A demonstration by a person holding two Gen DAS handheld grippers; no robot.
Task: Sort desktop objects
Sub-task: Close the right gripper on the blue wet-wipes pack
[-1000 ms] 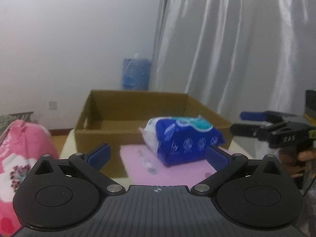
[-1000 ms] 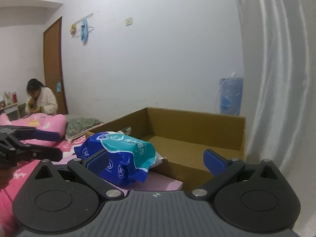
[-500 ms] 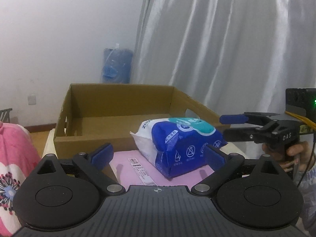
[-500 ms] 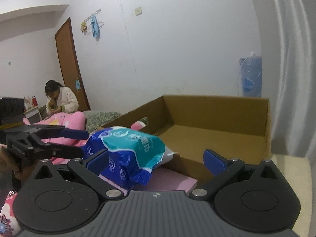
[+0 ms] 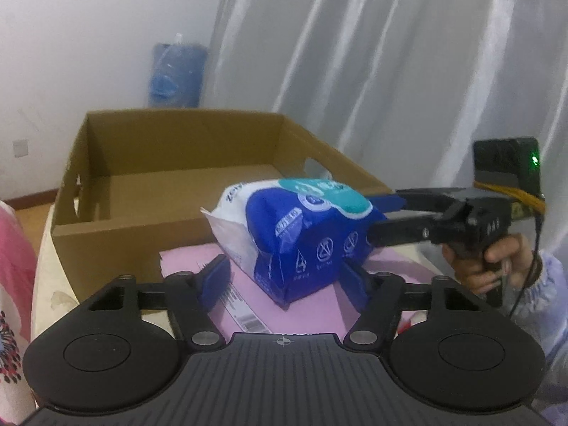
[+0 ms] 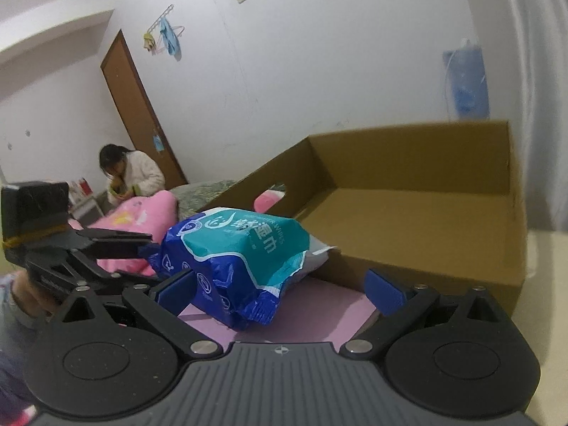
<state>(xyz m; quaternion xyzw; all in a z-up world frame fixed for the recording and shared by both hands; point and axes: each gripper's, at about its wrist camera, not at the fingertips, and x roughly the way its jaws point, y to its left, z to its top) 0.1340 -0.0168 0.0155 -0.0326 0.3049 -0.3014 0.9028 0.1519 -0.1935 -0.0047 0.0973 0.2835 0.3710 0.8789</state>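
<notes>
The cardboard box stands open behind a pink pad, on which the wipes pack lies, its long axis across the left gripper's reach. That nearer gripper's jaws are closing around the pack's front end. The right gripper gapes wide, the pack off toward its left finger.

Left tongs are closing; right tongs spread wide apart.

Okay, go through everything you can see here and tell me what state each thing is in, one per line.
Wet wipes pack: sealed, lying on the pink pad, outside the box.
Cardboard box: open-topped, nothing visible inside.
Pink pad: flat under the pack.
Left gripper: jaws closing around the pack, not yet pressing.
Right gripper: open, pack between its fingers.
Door: shut.
</notes>
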